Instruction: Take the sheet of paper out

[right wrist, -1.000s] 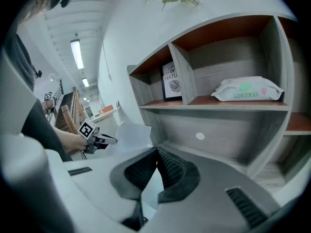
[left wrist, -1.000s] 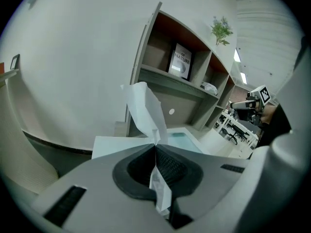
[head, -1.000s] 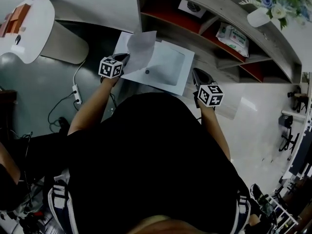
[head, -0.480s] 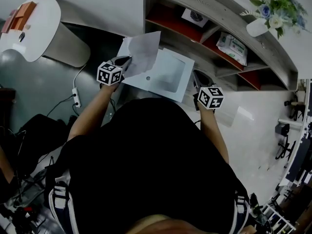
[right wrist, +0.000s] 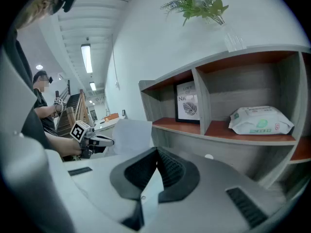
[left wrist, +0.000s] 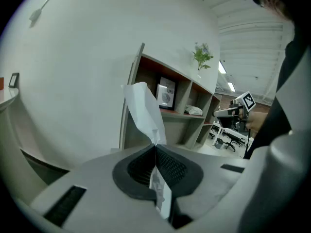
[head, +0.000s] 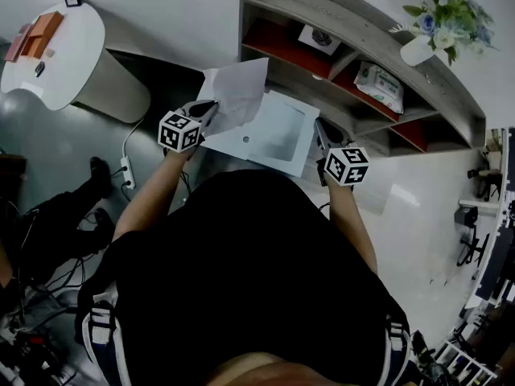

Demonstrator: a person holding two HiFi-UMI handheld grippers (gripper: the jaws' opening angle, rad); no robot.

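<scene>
In front of the shelf unit (head: 370, 30), a pale document folder (head: 278, 127) with a small snap button is held flat and roughly level above the floor. One side edge of it is pinched by the right gripper (head: 319, 129). In the right gripper view the 2 jaws are seen closed down on that thin edge (right wrist: 156, 152). This hold is judged to be an anchor, so that the folder stays put while its contents are drawn away sideways.

The sheet of paper (head: 235, 87) is clamped at its lower corner by the left gripper (head: 211, 108). In the left gripper view its jaws are pressed together on the paper (left wrist: 155, 147) with no gap. A corner grip is probably chosen because only that part could be reached at the folder's mouth.

The sheet lies over the folder's left end, near the shelf unit's left post. From the head view it appears to be mostly or wholly clear of the folder, though the overlap prevents certainty. Its long axis runs from the clamped corner up and away from the person. The free end (left wrist: 143, 108) is raised above the jaws, leaning slightly left, and the sheet is bent and creased rather than flat.
</scene>
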